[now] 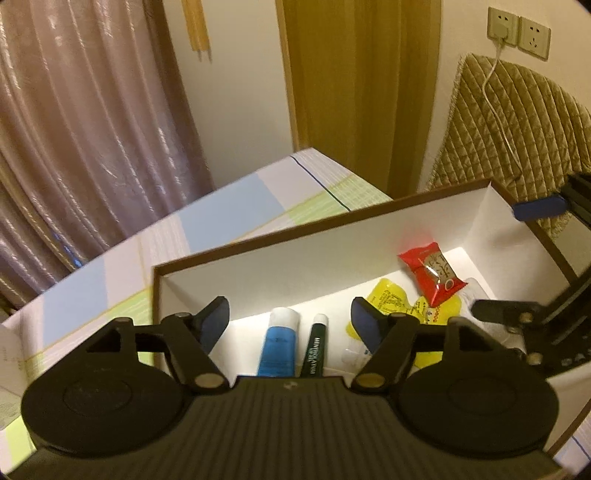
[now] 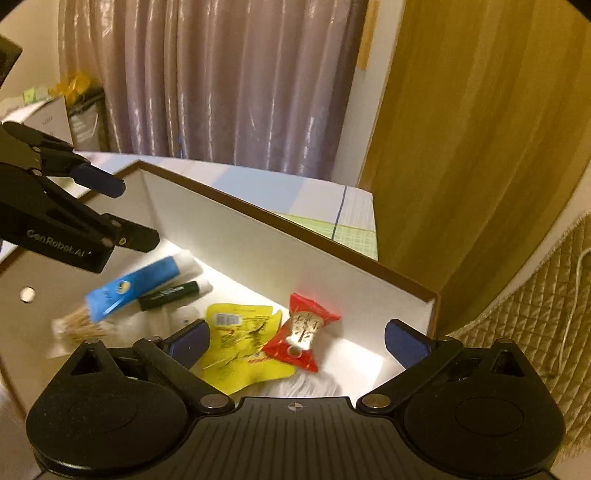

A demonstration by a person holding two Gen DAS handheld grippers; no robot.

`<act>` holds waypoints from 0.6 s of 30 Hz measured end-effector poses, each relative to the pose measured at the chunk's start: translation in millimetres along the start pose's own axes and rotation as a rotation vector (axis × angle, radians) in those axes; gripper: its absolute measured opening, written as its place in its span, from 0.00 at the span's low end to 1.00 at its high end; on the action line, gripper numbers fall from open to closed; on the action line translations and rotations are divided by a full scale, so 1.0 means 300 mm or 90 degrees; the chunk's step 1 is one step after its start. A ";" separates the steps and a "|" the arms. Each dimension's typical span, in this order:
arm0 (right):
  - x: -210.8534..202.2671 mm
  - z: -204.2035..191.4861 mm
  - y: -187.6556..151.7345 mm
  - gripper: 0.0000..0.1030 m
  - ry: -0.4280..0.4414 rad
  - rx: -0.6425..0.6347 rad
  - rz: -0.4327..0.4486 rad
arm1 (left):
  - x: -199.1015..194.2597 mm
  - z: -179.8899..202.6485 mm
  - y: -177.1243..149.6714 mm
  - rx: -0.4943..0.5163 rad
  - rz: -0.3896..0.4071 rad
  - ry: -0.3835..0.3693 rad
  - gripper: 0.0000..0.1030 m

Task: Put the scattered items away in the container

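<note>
Surface: a bed point(image 1: 229, 206) with a sheet of blue, green and white squares.
Room: pinkish curtain point(image 2: 221, 81), wooden door point(image 1: 362, 74), wall sockets point(image 1: 517, 31).
Box point(image 1: 332, 236): sits on the bed, white inside.
In the box: blue tube point(image 2: 133, 288), green stick point(image 2: 170, 294), yellow packet point(image 2: 240, 343), red snack packet point(image 2: 306, 332).
Left claw point(image 1: 291, 321): wide open, holds nothing.
Right claw point(image 2: 295, 339): wide open, holds nothing.

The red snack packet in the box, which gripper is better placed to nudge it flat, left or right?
Right, probably. The right gripper is open with the red snack packet lying between its fingers; the left gripper hovers over the blue tube instead.
</note>
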State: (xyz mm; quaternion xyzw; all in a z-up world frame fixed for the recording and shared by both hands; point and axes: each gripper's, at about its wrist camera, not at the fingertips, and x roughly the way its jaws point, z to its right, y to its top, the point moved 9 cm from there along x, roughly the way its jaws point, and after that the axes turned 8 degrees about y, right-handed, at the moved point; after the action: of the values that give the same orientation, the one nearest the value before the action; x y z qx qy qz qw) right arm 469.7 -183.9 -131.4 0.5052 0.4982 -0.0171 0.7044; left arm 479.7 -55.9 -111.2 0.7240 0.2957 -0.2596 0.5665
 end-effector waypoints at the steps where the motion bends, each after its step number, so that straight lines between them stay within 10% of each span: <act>1: -0.010 -0.002 -0.006 1.00 0.004 0.013 0.003 | -0.015 -0.007 -0.001 -0.003 0.003 0.004 0.74; 18: -0.265 -0.130 -0.118 1.00 0.065 0.142 0.050 | -0.320 -0.042 -0.090 -0.063 0.033 0.040 0.89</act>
State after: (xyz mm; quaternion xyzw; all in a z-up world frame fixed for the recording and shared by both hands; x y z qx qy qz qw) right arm 384.4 -210.9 -98.7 0.5998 0.5087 -0.0193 0.6173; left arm 394.3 -51.7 -58.2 0.7105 0.3073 -0.2071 0.5982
